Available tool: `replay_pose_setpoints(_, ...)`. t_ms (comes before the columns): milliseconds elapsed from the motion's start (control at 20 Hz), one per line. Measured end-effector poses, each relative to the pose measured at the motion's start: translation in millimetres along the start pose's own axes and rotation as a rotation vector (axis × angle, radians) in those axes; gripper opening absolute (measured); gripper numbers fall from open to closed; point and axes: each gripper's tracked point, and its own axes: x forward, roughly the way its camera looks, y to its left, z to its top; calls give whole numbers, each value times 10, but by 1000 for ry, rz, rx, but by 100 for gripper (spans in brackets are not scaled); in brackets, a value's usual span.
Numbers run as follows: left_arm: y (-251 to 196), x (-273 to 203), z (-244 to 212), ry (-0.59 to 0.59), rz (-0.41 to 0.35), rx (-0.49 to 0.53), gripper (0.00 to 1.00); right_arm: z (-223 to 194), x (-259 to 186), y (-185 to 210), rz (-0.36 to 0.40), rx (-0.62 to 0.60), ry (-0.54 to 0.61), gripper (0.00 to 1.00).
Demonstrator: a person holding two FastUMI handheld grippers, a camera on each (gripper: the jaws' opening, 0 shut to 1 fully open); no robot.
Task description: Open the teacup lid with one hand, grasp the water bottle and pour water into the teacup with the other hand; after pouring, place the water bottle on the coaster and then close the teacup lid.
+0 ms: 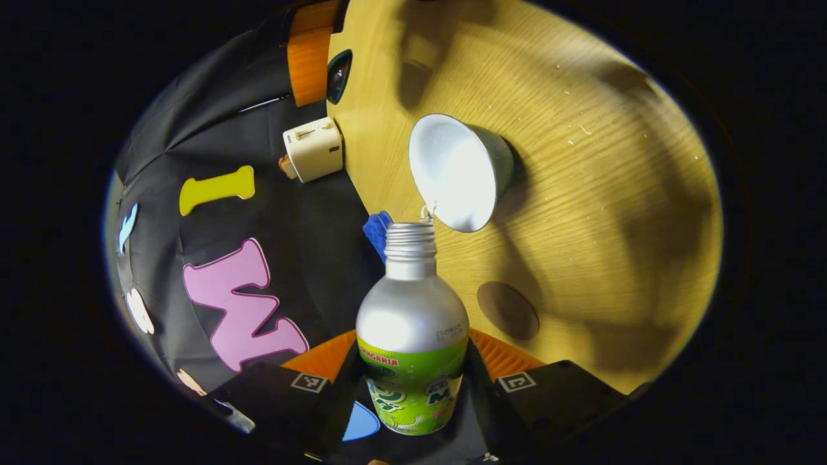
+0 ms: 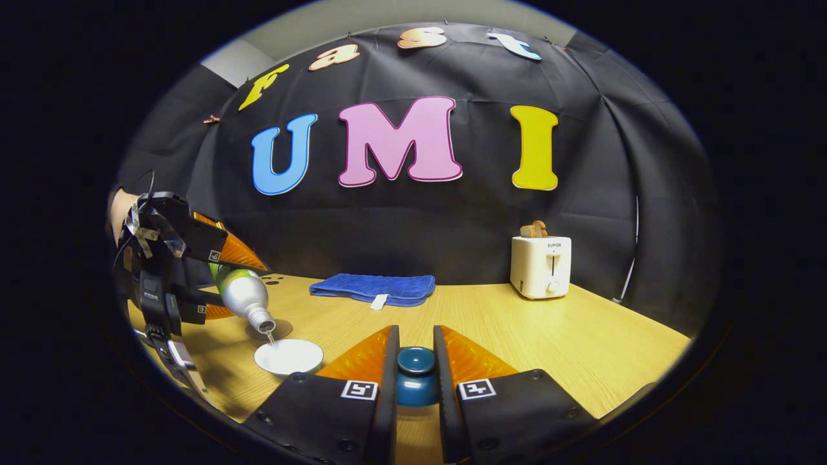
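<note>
My left gripper (image 1: 413,387) is shut on the silver and green water bottle (image 1: 412,329), which is tipped mouth-down toward the white teacup (image 1: 455,171). A thin stream of water runs from the bottle's mouth into the cup. In the right gripper view the same bottle (image 2: 242,292) pours into the teacup (image 2: 289,356) at the left, held by the left gripper (image 2: 194,271). My right gripper (image 2: 415,371) is shut on the dark blue teacup lid (image 2: 415,374), held off to the cup's right. The round brown coaster (image 1: 508,310) lies on the table beside the cup.
A wooden table (image 2: 581,336) carries a folded blue cloth (image 2: 375,287) at the back and a white toaster (image 2: 541,266) at the back right. A person's hand (image 2: 119,210) holds the left gripper at the far left.
</note>
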Motion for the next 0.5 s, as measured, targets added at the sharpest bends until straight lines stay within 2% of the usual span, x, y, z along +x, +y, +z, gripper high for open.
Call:
replay_pose_setpoints(400, 141, -12, -17, 6, -4, 95, 81, 12, -10, -39, -6, 3, 0, 31)
replay_pose_setpoints(450, 154, -8, -29, 8, -7, 103, 81, 8, -2, -27, -3, -3, -1, 36)
replay_pose_setpoints(500, 171, -19, -31, 10, -9, 111, 82, 4, -1, -22, 0, 0, 1, 31)
